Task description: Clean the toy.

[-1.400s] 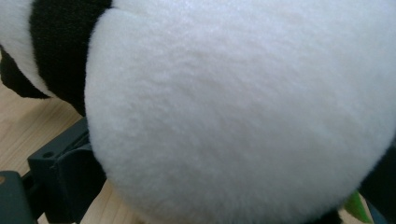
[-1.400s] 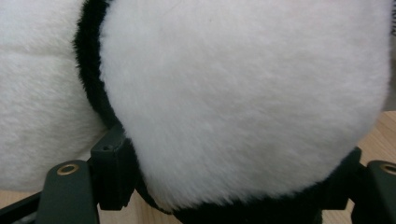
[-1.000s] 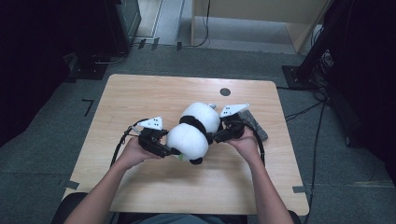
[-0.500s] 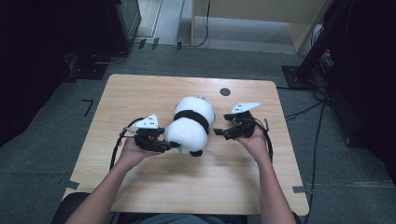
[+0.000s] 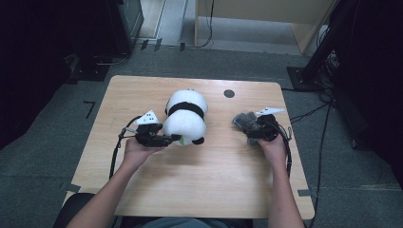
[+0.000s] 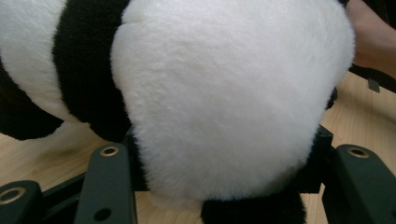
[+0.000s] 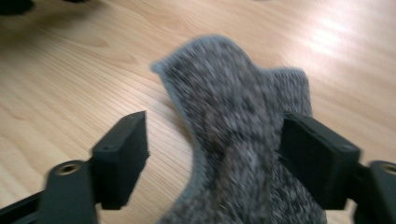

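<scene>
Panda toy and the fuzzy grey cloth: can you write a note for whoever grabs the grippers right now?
Left gripper: clamped on the panda, jaws just eased slightly.
Right gripper: jaws closing around the grey cloth, not yet pinching it.
Both things are on the table, apart.
Done: panda held.
Left: pinch the cloth, probably bring it to the panda.

Plush panda (image 5: 186, 121), knitted grey cloth (image 7: 243, 154), wooden table (image 5: 199, 190)

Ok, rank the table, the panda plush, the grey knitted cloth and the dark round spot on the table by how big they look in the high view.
1. wooden table
2. panda plush
3. grey knitted cloth, partly hidden by the right gripper, so its full extent is unsure
4. dark round spot
</scene>
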Demonstrator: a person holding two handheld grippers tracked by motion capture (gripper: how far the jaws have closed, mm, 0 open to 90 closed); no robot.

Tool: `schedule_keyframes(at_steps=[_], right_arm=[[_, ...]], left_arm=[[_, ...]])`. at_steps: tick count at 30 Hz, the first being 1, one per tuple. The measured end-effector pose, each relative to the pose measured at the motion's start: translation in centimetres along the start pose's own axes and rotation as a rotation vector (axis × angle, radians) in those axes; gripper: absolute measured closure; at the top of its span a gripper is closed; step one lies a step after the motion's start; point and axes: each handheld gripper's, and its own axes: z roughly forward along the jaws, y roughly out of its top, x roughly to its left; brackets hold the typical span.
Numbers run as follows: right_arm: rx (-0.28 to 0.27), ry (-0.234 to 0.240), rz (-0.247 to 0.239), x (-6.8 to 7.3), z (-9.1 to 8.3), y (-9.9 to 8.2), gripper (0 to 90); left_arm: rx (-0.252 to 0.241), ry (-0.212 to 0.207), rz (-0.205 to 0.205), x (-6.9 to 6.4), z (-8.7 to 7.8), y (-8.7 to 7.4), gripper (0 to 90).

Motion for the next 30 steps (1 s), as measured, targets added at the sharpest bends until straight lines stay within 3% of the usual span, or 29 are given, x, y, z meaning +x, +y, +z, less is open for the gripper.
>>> schedule_keyframes(at_steps=[4, 7, 9, 11, 16, 20, 24, 30], right_arm=[[0.049, -0.063, 0.041, -0.3, 0.9, -0.7, 42.9], [0.069, -0.068, 0.074, -0.6, 1.5, -1.3, 55.0], [0.051, -0.083, 0.077, -0.6, 1.4, -1.4, 69.6], [0.026, -0.089, 0.081, -0.4, 1.0, -1.2, 73.8], [-0.091, -0.007, 0.104, 1.0, -1.1, -0.2, 74.5], [-0.222, 0.08, 0.069, 3.8, -3.7, 1.6, 74.5], [-0.26, 0.14, 0.015, 6.3, -4.4, 3.0, 74.3], [-0.268, 0.22, -0.056, 9.9, -4.6, 4.5, 73.9]], left_arm=[[-0.017, 0.003, 0.003, -0.1, 0.1, 0.1, 40.3], [-0.014, 0.006, -0.001, -0.1, 0.1, 0.1, 40.3], [-0.013, 0.011, -0.007, -0.1, 0.2, 0.1, 40.2], [-0.017, 0.011, -0.008, -0.1, 0.2, 0.1, 40.3], [-0.022, 0.024, 0.003, -0.3, 0.4, 0.1, 40.3], [-0.014, 0.031, 0.0, -0.4, 0.6, 0.1, 40.2], [-0.008, 0.033, 0.003, -0.5, 0.9, 0.1, 39.8], [0.008, 0.036, -0.006, -0.5, 1.2, 0.0, 39.2]])
